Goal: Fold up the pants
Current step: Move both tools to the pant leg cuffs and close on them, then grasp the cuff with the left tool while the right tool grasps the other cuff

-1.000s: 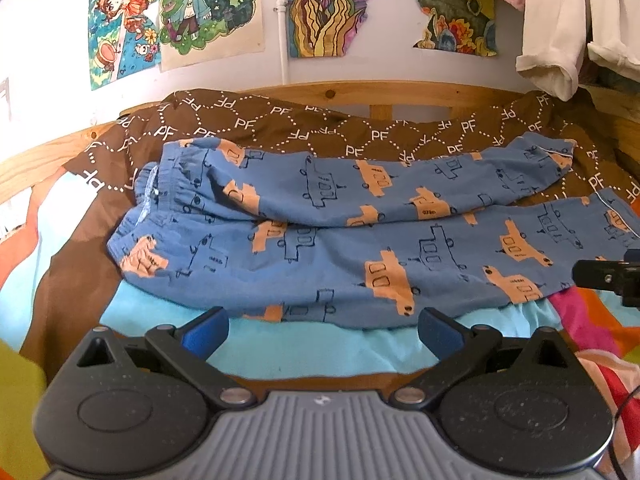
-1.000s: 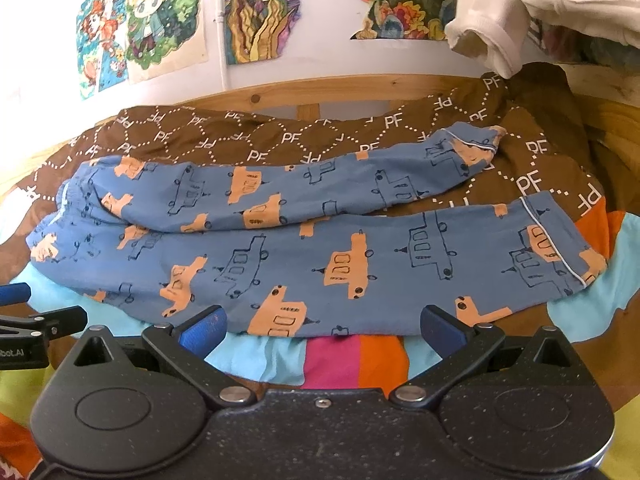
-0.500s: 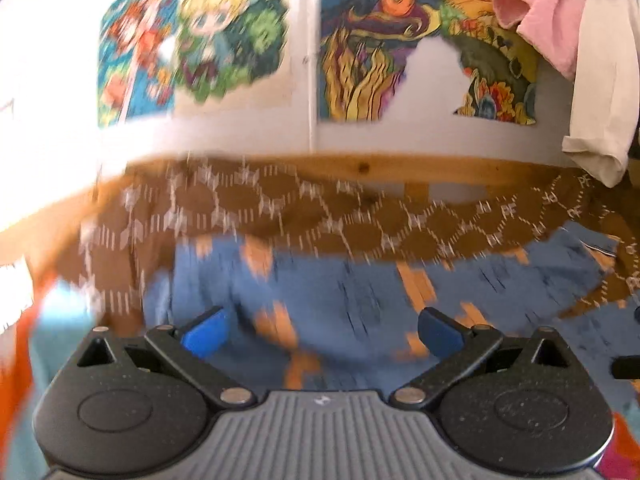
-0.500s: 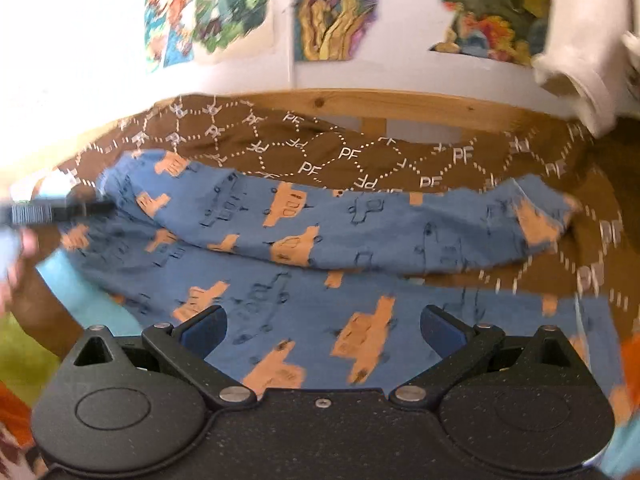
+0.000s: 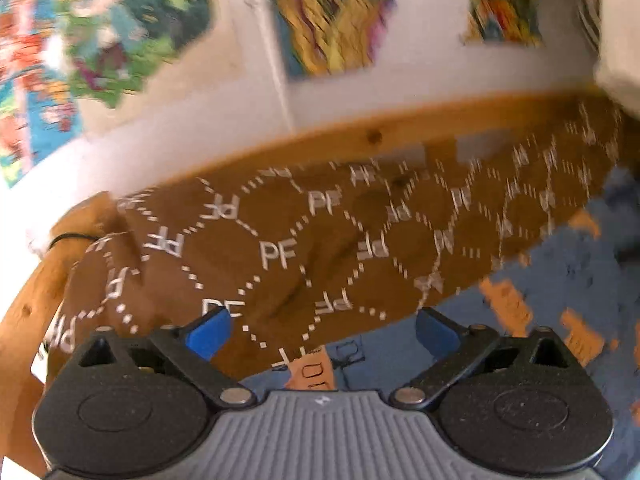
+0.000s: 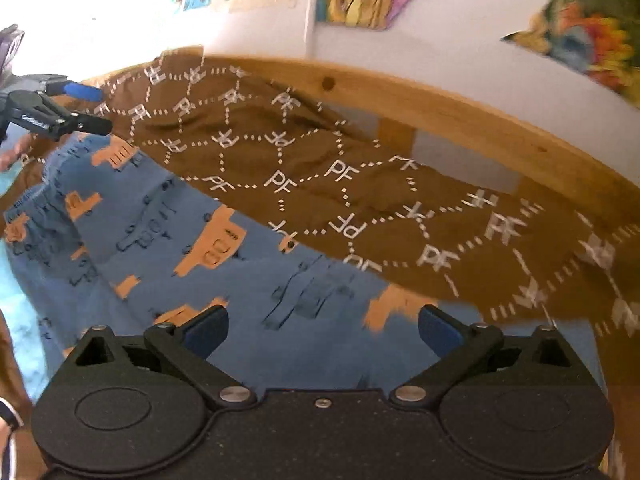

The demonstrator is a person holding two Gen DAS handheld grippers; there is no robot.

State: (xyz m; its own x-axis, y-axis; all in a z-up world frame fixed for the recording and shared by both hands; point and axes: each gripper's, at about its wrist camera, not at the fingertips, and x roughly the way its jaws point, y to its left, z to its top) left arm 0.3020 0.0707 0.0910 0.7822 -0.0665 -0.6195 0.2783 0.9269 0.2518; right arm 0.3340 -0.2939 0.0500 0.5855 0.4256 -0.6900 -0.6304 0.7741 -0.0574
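Observation:
The blue pants (image 6: pixel 160 248) with orange and dark vehicle prints lie spread on a brown "PF" blanket (image 6: pixel 360 184). In the left wrist view they (image 5: pixel 560 280) fill the lower right. My left gripper (image 5: pixel 320 334) is open and empty, over the pants' far edge by the waistband; it also shows at the far left of the right wrist view (image 6: pixel 90 108). My right gripper (image 6: pixel 323 328) is open and empty, low over the far pant leg.
A wooden bed rail (image 6: pixel 460 108) runs behind the blanket, and it shows in the left wrist view (image 5: pixel 360 136) too. Colourful posters (image 5: pixel 132 32) hang on the white wall. A light blue sheet (image 6: pixel 24 312) shows at the left.
Both grippers have moved forward over the pants toward the far side of the bed. Both stay open. The pants have not moved.

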